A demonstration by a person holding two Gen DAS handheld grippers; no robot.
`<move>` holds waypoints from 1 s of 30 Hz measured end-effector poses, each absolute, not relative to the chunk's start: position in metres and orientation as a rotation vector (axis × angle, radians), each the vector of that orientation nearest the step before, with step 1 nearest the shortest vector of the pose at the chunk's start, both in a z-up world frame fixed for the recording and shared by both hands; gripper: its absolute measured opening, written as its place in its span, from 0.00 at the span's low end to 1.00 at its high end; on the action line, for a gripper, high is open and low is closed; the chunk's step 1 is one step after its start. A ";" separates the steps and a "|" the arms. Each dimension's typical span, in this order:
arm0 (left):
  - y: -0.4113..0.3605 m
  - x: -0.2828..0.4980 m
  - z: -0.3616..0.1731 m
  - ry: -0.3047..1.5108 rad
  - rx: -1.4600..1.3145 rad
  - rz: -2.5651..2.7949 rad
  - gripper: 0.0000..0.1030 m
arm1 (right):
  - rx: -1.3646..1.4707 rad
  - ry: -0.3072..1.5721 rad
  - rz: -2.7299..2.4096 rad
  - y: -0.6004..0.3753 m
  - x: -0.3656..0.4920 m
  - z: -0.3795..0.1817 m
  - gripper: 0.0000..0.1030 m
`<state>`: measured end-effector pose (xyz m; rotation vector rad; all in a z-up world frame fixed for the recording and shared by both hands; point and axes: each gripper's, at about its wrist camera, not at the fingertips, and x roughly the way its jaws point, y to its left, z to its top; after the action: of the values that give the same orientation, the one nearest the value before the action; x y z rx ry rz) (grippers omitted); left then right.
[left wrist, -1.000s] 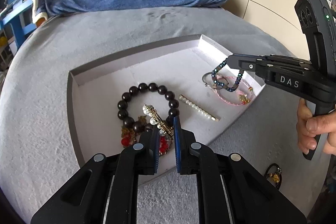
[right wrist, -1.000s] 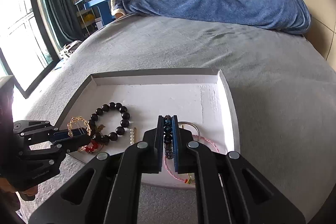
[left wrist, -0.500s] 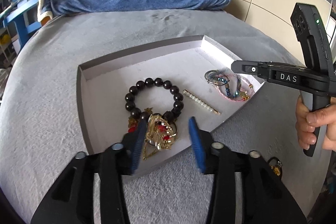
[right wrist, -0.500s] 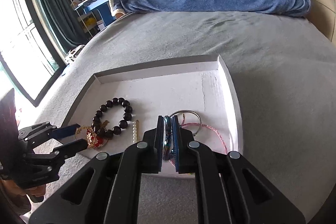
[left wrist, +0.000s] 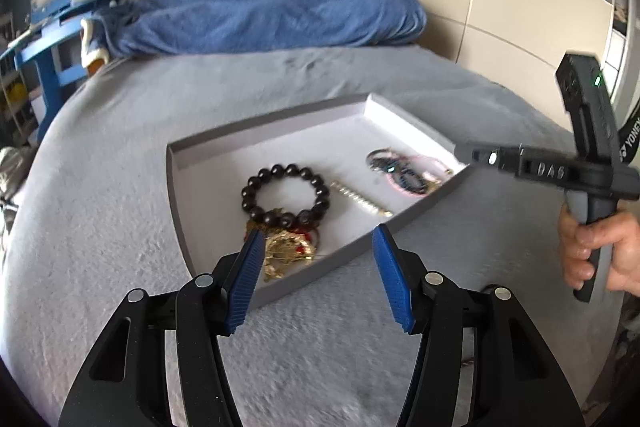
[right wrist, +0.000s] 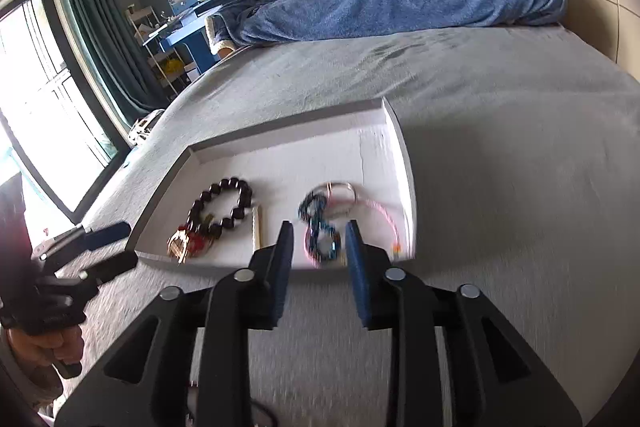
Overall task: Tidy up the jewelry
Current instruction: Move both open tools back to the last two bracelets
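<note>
Your left gripper [left wrist: 318,277] hangs with its blue pads spread wide and nothing between them, low over the near rim of the grey tray [left wrist: 216,143] on the grey bed [left wrist: 100,227]. Inside the tray, a dark bead bracelet [left wrist: 285,195] lies toward the left, with a gold and red ornament [left wrist: 289,247] touching its near side. A pearl clip [left wrist: 360,198] lies just right of the bracelet. Near the tray's right corner sits a blurred cluster of bracelets [left wrist: 404,171]. Your right gripper [left wrist: 532,169] reaches in from the right, its tip at that corner's rim; your right hand [left wrist: 596,249] grips its handle.
</note>
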<state>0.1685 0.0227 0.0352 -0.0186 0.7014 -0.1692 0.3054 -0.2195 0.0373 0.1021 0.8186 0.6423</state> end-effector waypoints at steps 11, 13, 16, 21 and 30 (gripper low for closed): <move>-0.017 0.127 0.010 0.767 -0.038 -0.296 0.56 | 0.057 0.868 0.667 -0.242 0.239 0.013 0.48; -0.022 0.123 0.000 0.796 -0.040 -0.313 0.56 | 0.045 0.879 0.670 -0.243 0.230 0.007 0.49; -0.031 0.117 -0.014 0.832 -0.028 -0.332 0.56 | 0.059 0.897 0.675 -0.247 0.221 -0.001 0.49; -0.042 0.116 -0.023 0.853 0.008 -0.345 0.56 | 0.047 0.899 0.687 -0.244 0.210 -0.006 0.49; -0.053 0.111 -0.026 0.841 0.060 -0.362 0.40 | -0.039 0.907 0.726 -0.227 0.205 -0.009 0.13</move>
<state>0.1108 -0.0534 -0.0259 0.0601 0.8414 -0.3621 0.2047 -0.2274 -0.0086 -0.0391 0.9074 0.7258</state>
